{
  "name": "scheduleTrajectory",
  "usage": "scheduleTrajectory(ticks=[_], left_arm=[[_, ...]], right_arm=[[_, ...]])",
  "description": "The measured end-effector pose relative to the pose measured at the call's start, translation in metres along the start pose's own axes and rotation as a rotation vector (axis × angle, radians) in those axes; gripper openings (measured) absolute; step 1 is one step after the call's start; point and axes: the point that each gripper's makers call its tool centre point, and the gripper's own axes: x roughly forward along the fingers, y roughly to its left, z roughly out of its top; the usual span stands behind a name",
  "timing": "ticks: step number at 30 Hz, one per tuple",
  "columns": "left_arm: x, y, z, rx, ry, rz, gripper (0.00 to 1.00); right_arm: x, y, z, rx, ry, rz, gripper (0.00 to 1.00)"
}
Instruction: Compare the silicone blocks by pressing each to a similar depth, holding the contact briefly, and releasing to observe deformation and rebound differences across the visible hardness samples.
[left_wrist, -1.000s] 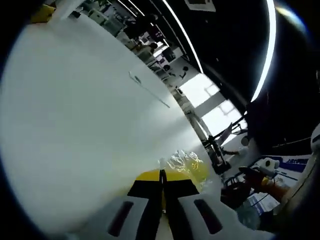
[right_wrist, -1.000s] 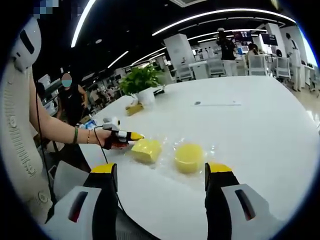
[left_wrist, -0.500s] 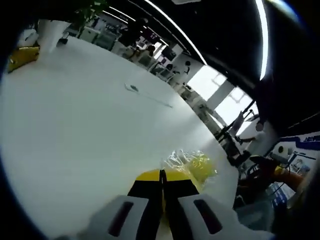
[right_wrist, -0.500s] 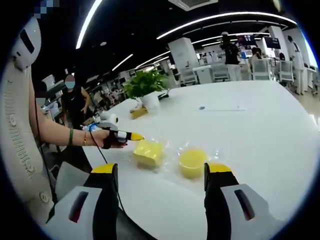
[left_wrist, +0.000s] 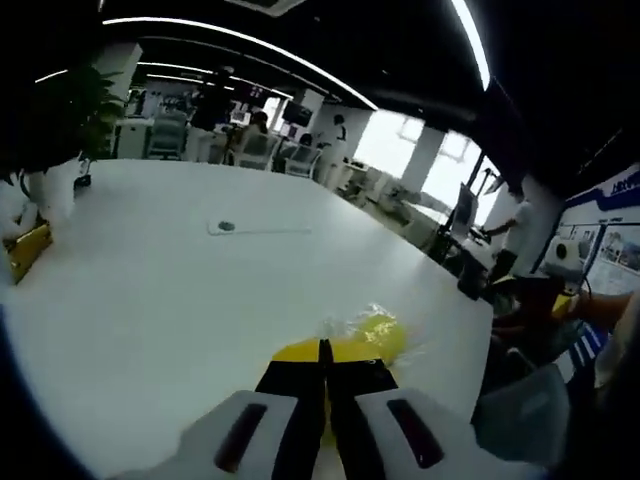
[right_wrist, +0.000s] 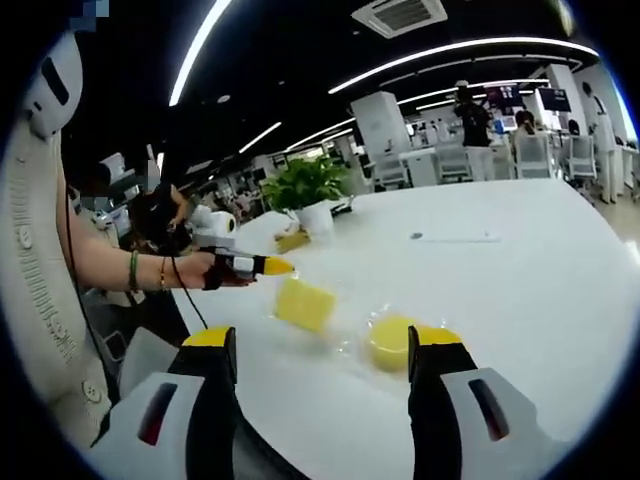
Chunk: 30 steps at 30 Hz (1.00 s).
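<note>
Left fingers (left_wrist: 323, 352) clenched together, right fingers (right_wrist: 318, 340) spread, grasping nothing | round block (right_wrist: 392, 343), square block (right_wrist: 305, 304) on table (right_wrist: 520, 290) | press squarely, matching depth.

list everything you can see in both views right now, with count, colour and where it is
square silicone block: 1, yellow, just beyond the left gripper's tip, looks tilted or lifted; cannot tell if it is gripped
round silicone block: 1, yellow, in clear wrap on the table near the right gripper; also in the left gripper view
table: 1, white
potted plant: 1, green in a white pot, far side of the table
flat yellow object: 1, beside the pot
thin object: 1, grey, mid-table
left gripper: jaws together, yellow tip
right gripper: jaws apart, yellow tips
hand: 1, holding the left gripper
</note>
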Motion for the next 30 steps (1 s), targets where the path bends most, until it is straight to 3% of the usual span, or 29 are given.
scheduleTrajectory(ticks=[5,11,20,30], left_arm=[[0.002,-0.017,0.002,0.061,0.015,-0.008,0.0],[-0.002,-0.026,0.01,0.081,0.009,-0.003,0.0],[-0.015,-0.051,0.039,0.174,-0.004,-0.019,0.0],[-0.021,-0.083,0.076,0.313,-0.016,-0.072,0.0]], right_arm=[[-0.008,0.004,0.003,-0.015,-0.021,0.011,0.65],[-0.018,0.006,0.009,-0.032,-0.049,0.019,0.64],[-0.027,0.004,0.021,-0.061,-0.086,0.038,0.64],[-0.02,0.006,0.036,-0.102,-0.06,0.099,0.66]])
